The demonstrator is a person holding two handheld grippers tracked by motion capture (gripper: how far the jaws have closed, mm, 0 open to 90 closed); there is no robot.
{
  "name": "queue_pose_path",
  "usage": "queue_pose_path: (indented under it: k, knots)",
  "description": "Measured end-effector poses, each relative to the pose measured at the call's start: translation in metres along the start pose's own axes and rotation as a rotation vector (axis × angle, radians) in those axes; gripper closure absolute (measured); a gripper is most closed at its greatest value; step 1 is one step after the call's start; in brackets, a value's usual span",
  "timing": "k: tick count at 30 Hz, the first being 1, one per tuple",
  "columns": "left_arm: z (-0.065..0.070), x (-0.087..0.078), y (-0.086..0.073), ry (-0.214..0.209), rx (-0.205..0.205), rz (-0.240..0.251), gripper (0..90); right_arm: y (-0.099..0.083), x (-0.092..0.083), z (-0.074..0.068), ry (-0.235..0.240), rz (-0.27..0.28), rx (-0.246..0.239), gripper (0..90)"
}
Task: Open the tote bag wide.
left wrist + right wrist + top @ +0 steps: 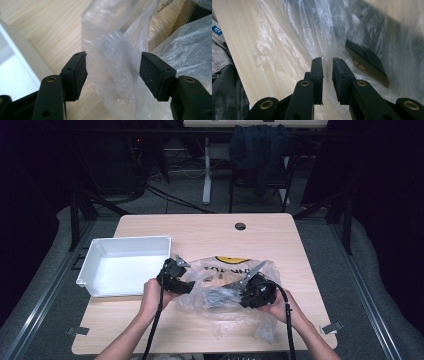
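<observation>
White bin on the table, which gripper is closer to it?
Left. The left gripper sits just beside the white bin's right wall; the right gripper is farther right, over the plastic bag.

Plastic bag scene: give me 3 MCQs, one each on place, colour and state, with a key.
1. Where does the bin sit relative to the bag in the high view?
A. To its left
B. To its right
C. On top of it

2. What colour is the bin?
A. Blue
B. White
C. Red

3. How does the left tool stand?
A. Clamped on the bin's rim
B. Open, with bag film between the pads
C. Shut on nothing

Key:
1 A: the bin lies at the table's left side, the bag toward the middle.
2 B: its walls and floor are white.
3 B: the left gripper view shows the pads wide apart, clear film hanging in the gap.
</observation>
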State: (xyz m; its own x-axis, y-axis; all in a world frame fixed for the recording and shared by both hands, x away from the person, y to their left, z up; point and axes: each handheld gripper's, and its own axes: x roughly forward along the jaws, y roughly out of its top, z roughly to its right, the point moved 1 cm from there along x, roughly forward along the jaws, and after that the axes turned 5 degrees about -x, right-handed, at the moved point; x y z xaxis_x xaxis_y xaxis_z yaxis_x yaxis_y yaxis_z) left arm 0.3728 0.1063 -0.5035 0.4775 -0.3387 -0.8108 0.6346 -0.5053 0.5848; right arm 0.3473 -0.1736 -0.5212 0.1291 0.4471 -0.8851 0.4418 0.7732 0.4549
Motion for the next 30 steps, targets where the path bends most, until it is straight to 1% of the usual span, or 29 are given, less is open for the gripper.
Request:
queue_pose_path:
  k: [2,4,6,7,8,9,10,11,13,14,16,17,18,19,20,21,22,23,24,25,26,27,28,29,30]
  knots:
    - [0.0,-0.005,0.001,0.006,0.001,0.011,36.6,0.001,0.0,0.0,-0.008,0.003,-0.002,79.7]
    - [0.0,-0.013,0.002,0.004,0.004,0.023,36.6,0.001,-0.001,0.0,-0.012,0.009,0.012,80.0]
    - [0.004,-0.02,0.002,-0.014,0.016,0.038,36.1,0.001,-0.001,0.002,-0.016,0.008,0.011,80.4]
    - [0.008,-0.023,0.002,-0.035,0.026,0.041,36.2,0.001,-0.001,0.002,-0.017,0.011,0.014,80.6]
    - [0.013,-0.025,0.002,-0.065,0.034,0.037,36.2,0.001,-0.001,0.002,-0.022,0.005,0.014,80.8]
    - [0.018,-0.026,0.001,-0.1,0.046,0.034,36.7,0.001,-0.001,0.002,-0.015,0.009,0.017,80.8]
    - [0.025,-0.026,-0.001,-0.129,0.061,0.023,37.3,0.002,0.0,0.002,-0.014,0.006,0.019,80.8]
    - [0.031,-0.025,-0.003,-0.147,0.084,0.011,38.1,0.002,0.0,0.002,-0.014,0.0,0.015,80.3]
    - [0.041,-0.02,-0.007,-0.197,0.098,-0.016,40.0,0.002,-0.001,0.002,-0.007,0.01,0.016,75.1]
    - [0.046,-0.016,-0.01,-0.199,0.119,-0.033,42.0,0.002,-0.003,0.002,-0.013,0.017,0.016,70.6]
    - [0.052,-0.009,-0.014,-0.188,0.146,-0.056,44.2,0.003,-0.011,0.002,-0.03,0.061,0.016,62.5]
    - [0.056,-0.005,-0.016,-0.19,0.158,-0.069,44.6,0.003,-0.018,0.003,-0.042,0.088,0.019,56.3]
    - [0.057,-0.004,-0.016,-0.19,0.162,-0.069,45.2,0.003,-0.027,0.005,-0.065,0.131,0.017,50.9]
    - [0.06,-0.002,-0.017,-0.173,0.172,-0.07,45.6,0.003,-0.033,0.006,-0.082,0.151,0.021,48.6]
    - [0.061,0.0,-0.017,-0.167,0.178,-0.071,45.9,0.002,-0.041,0.007,-0.123,0.185,0.026,44.8]
    - [0.061,0.001,-0.017,-0.161,0.183,-0.07,46.3,0.001,-0.048,0.008,-0.174,0.201,0.035,42.0]
    - [0.062,0.002,-0.017,-0.151,0.193,-0.075,48.1,0.0,-0.053,0.01,-0.226,0.213,0.028,40.6]
    - [0.061,0.004,-0.018,-0.155,0.195,-0.081,50.0,-0.002,-0.056,0.013,-0.275,0.221,0.031,38.9]
    - [0.062,0.007,-0.019,-0.161,0.19,-0.087,52.5,-0.004,-0.058,0.016,-0.322,0.193,0.04,37.0]
    - [0.062,0.009,-0.02,-0.166,0.207,-0.108,55.4,-0.006,-0.056,0.022,-0.319,0.166,0.059,36.8]
    - [0.063,0.012,-0.022,-0.162,0.212,-0.12,57.8,-0.009,-0.052,0.027,-0.322,0.141,0.085,36.4]
    - [0.064,0.015,-0.023,-0.157,0.221,-0.13,59.0,-0.012,-0.048,0.032,-0.331,0.121,0.104,37.2]
    - [0.065,0.017,-0.024,-0.152,0.224,-0.129,61.3,-0.014,-0.045,0.037,-0.332,0.11,0.116,38.7]
    - [0.066,0.019,-0.024,-0.149,0.231,-0.132,63.7,-0.017,-0.042,0.042,-0.318,0.101,0.132,42.2]
    - [0.067,0.021,-0.024,-0.146,0.228,-0.13,65.9,-0.019,-0.04,0.045,-0.319,0.095,0.147,46.7]
